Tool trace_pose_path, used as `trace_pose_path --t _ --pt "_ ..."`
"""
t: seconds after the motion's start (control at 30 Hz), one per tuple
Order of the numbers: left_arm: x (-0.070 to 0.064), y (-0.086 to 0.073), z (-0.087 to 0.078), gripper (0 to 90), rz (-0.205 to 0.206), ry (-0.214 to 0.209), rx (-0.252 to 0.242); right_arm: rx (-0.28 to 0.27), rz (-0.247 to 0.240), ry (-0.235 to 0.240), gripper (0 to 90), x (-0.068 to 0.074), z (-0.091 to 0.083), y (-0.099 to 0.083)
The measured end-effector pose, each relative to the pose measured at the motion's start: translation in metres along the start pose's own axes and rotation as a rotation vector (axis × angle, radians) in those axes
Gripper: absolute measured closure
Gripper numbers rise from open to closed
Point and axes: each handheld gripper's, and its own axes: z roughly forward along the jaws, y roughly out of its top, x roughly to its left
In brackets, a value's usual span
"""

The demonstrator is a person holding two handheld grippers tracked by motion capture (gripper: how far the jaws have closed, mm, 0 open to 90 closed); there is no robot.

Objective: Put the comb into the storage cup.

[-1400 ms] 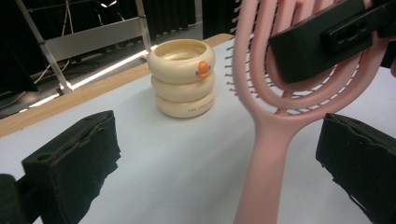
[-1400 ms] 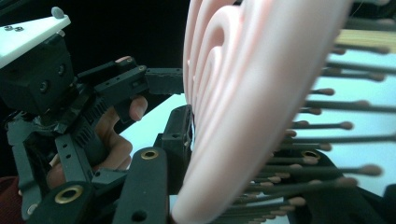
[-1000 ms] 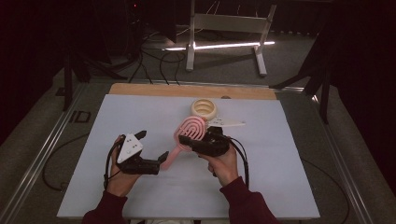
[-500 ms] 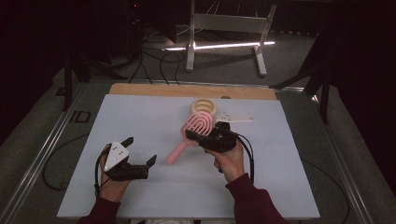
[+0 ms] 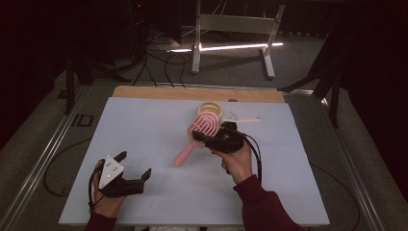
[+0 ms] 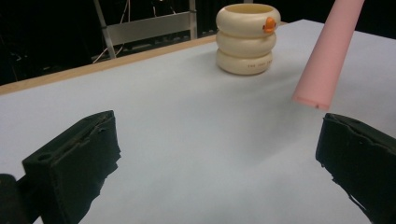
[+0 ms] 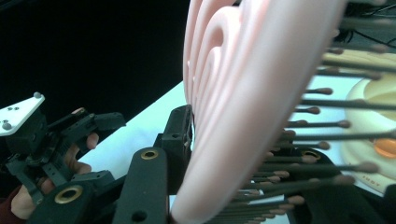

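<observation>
**Right claw clamped on hairbrush; left claw wide and empty**

The right claw grips the pink hairbrush at its head, holding it above the counter near the centre. The left claw rests low at the near left of the counter, jaws spread wide with nothing between them, well apart from the brush.

View comparison:
- The high view gives the overall layout: brush head beside the cream ringed holder, both hands entering from the near edge, and a grey three-cornered plate on each gripper.
- The right gripper view gives the grasp detail: the black jaws close on the lower part of the brush head, one against its ribbed pink back, and the dark ball-tipped bristles project sideways toward the holder. The left claw and the hand holding it appear farther off.
- The left gripper view gives the handle end, which hangs clear above the surface, and the holder as three stacked cream rings with a small orange mark on the top ring.

Orientation: the long axis of the brush runs diagonally, with the head toward the far side next to the holder and the handle pointing toward the near left.

Surroundings: the counter has a pale blue-white surface with a wooden strip along its far edge. The room beyond is dark, with a metal stand, cables on the floor and a bright light strip.
</observation>
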Motion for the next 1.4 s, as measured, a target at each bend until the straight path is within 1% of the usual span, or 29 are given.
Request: trace_pose_path --t 0.2,0.4,0.47,0.53,0.63,0.77,1.0,1.2,1.4 --pt "0.004 -0.006 -0.003 0.3 -0.011 0.013 0.004 -0.003 0.011 -0.003 63.0 -0.003 0.000 0.004" --pt "0.004 -0.009 -0.004 0.3 0.002 0.030 0.008 -0.013 0.011 -0.005 63.0 -0.006 -0.001 0.011" --pt "0.005 -0.009 -0.004 0.3 -0.003 0.033 0.007 -0.016 0.010 -0.004 63.0 -0.007 -0.002 0.013" --pt "0.007 -0.010 -0.004 0.3 -0.011 0.040 0.006 -0.016 0.007 -0.013 63.0 -0.008 -0.003 0.016" --pt "0.006 -0.011 -0.004 0.3 -0.015 0.042 0.004 -0.016 0.004 -0.018 63.0 -0.009 -0.003 0.019" --pt "0.005 -0.011 -0.005 0.3 -0.010 0.051 0.001 -0.018 0.004 -0.022 63.0 -0.010 -0.003 0.024" --pt "0.006 -0.012 -0.007 0.3 -0.013 0.060 0.002 -0.015 0.003 -0.021 63.0 -0.012 0.000 0.028" --pt "0.004 -0.010 -0.007 0.3 0.000 0.070 -0.004 -0.018 -0.003 -0.034 62.9 -0.013 0.001 0.034" --pt "0.004 -0.010 -0.008 0.3 0.002 0.074 -0.004 -0.019 -0.011 -0.047 63.0 -0.014 0.001 0.039"
